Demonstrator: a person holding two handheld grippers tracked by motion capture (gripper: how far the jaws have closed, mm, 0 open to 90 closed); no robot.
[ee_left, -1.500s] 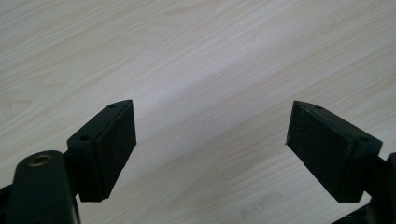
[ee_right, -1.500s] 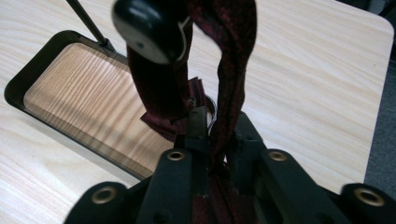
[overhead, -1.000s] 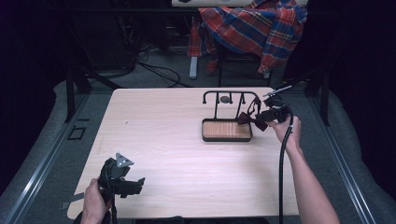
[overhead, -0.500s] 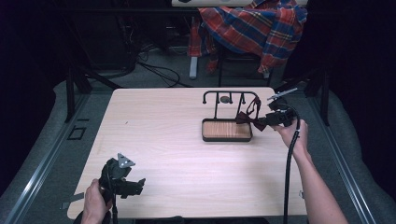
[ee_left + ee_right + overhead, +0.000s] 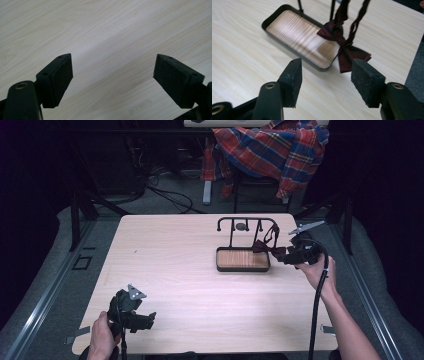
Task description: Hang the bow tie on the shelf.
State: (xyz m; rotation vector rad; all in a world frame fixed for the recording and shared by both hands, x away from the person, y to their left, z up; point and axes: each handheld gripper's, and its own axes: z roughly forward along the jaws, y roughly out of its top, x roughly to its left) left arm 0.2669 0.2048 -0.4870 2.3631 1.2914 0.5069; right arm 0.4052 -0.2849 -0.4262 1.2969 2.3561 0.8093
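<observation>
Pale wood-grain table (image 5: 190, 270) fills the foreground of a dark room, where at its near edge the left gripper (image 5: 112, 77) hovers over bare boards, jaws apart with nothing between them. Farther back at the right, the right gripper (image 5: 324, 80) has just been opening, its pads clear of the maroon bow tie (image 5: 342, 47), which hangs by its strap from a black stand (image 5: 240, 222) over a wood-lined tray (image 5: 242, 260). Beyond the table, a plaid shirt (image 5: 270, 150) drapes a chair.
</observation>
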